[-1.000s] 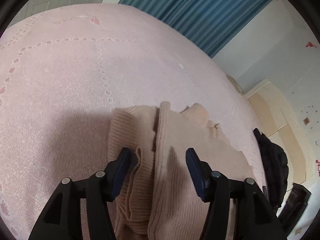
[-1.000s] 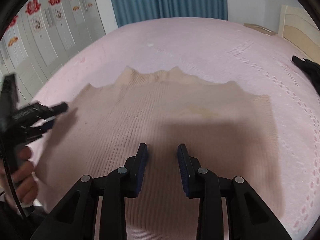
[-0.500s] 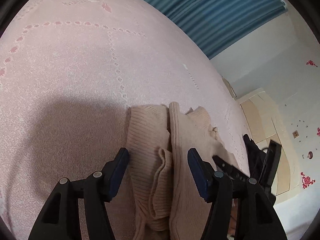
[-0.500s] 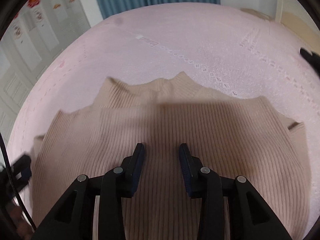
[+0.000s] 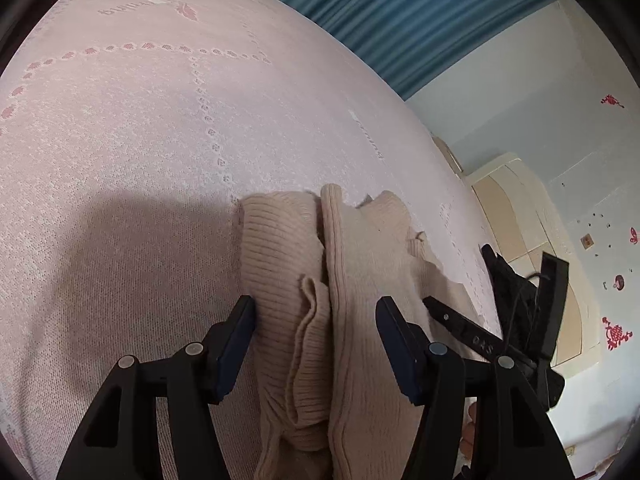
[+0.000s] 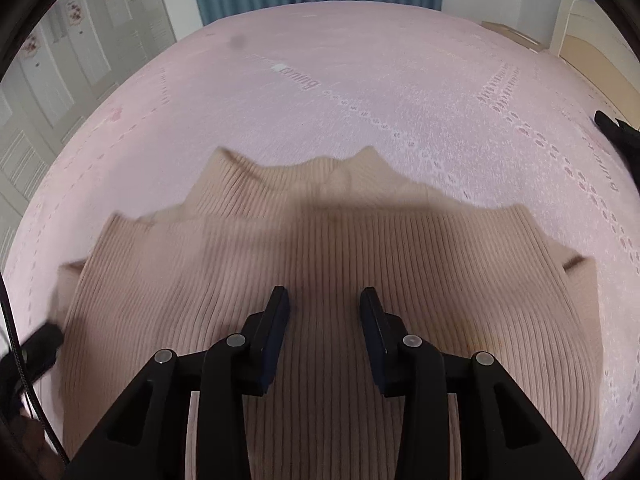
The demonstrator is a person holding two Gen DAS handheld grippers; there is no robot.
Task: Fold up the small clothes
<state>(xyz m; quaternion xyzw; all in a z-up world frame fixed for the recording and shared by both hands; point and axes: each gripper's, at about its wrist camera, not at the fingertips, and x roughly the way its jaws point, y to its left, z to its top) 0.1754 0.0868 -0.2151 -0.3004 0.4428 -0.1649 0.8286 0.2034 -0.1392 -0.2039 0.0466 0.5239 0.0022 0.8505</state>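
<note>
Beige ribbed sweater (image 6: 328, 264) flat on pink bedspread (image 6: 360, 92). We see left gripper (image 5: 316, 320) released, straddling bunched sleeve; right gripper (image 6: 324, 320) released above torso.

R tool (image 6: 324, 300) open over beige sweater (image 6: 360, 248).

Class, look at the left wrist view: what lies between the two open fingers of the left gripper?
In the left wrist view, the left gripper is open, and between its fingers lies the bunched, ribbed edge of the beige sweater, resting on the pink bedspread.
</note>
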